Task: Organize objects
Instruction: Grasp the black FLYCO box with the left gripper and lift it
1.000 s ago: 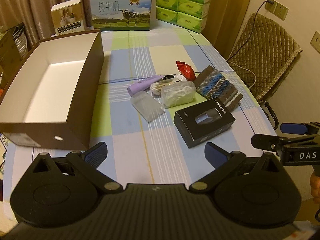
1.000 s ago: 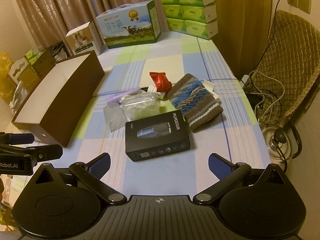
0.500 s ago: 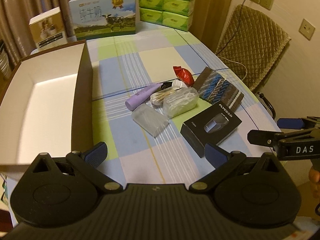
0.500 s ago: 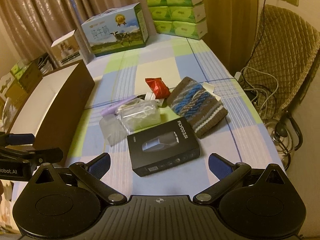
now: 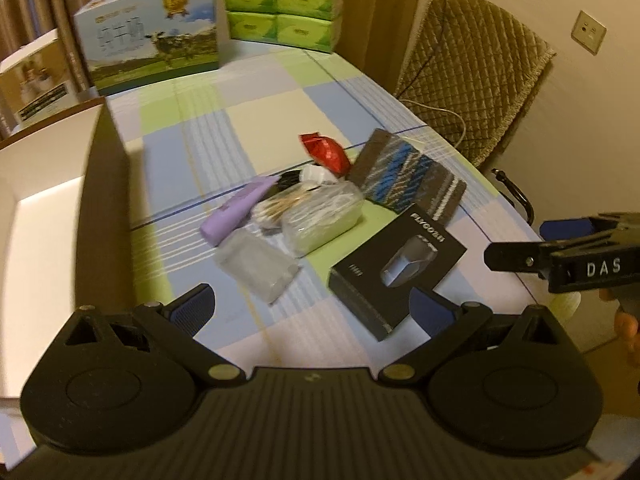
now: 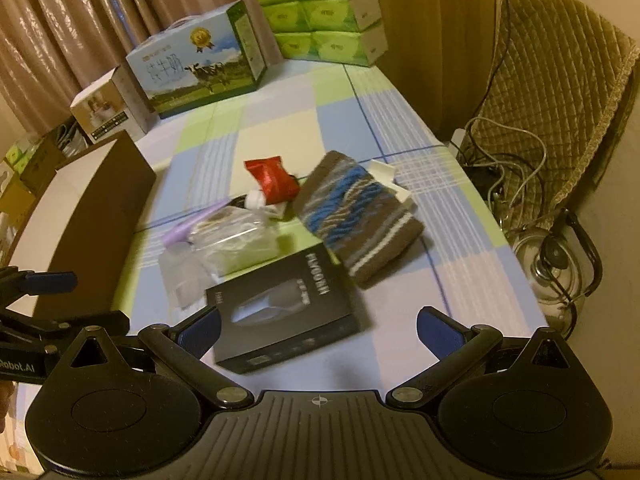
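At the far end of my checked tablecloth (image 6: 280, 120) I see a milk carton box (image 6: 196, 64) printed with a cow, and a stack of green tissue packs (image 6: 324, 12) just to its right. A smaller white box (image 6: 106, 106) stands left of the milk box. Curtains (image 6: 80, 12) hang behind them. Off the right edge I see a quilted chair (image 6: 560, 92) with cables (image 6: 508, 160) tangled below it
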Available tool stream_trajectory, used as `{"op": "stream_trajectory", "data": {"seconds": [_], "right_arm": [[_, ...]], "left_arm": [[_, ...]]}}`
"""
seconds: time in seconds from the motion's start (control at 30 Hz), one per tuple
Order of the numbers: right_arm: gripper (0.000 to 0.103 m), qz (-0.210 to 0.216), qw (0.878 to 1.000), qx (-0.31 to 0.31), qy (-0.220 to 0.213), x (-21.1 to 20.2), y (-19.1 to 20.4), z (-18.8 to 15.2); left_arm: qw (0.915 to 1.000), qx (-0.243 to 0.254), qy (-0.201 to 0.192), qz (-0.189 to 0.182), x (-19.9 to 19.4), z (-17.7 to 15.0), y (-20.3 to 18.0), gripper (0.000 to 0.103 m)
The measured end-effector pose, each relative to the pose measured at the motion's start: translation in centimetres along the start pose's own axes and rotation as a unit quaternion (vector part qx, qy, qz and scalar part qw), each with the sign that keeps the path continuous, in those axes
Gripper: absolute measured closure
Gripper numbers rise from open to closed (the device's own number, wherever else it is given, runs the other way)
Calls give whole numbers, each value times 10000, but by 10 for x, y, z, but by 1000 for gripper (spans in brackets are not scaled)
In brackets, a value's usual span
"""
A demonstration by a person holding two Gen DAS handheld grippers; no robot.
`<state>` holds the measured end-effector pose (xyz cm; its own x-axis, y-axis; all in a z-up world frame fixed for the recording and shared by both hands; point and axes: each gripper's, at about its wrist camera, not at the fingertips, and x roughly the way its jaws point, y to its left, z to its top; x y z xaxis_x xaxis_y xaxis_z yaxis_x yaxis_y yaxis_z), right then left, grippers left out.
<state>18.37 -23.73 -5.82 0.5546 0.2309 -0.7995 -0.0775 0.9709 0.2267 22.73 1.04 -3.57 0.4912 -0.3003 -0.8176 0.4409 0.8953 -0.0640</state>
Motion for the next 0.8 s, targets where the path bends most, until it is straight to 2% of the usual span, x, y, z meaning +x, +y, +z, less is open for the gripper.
{"op": "stream_trajectory", "data": {"seconds": [0.23, 0.4, 0.57, 0.8], "right_arm": [[2, -6, 9999, 92, 144, 5, -39, 5], [2, -79, 9993, 295, 200, 2, -64, 5], [2, -188, 9983, 493, 237, -3, -84, 1], [2, -343, 9962, 755, 283, -6, -105, -7]], "left_arm": [[9978, 628, 27, -216, 39, 5, -37, 1], [9907, 1264, 105, -500, 74, 6, -61, 1], [9820, 1720, 410, -663, 107, 9, -76, 1], [9765, 1932, 662, -686, 139, 18, -83, 1]]}}
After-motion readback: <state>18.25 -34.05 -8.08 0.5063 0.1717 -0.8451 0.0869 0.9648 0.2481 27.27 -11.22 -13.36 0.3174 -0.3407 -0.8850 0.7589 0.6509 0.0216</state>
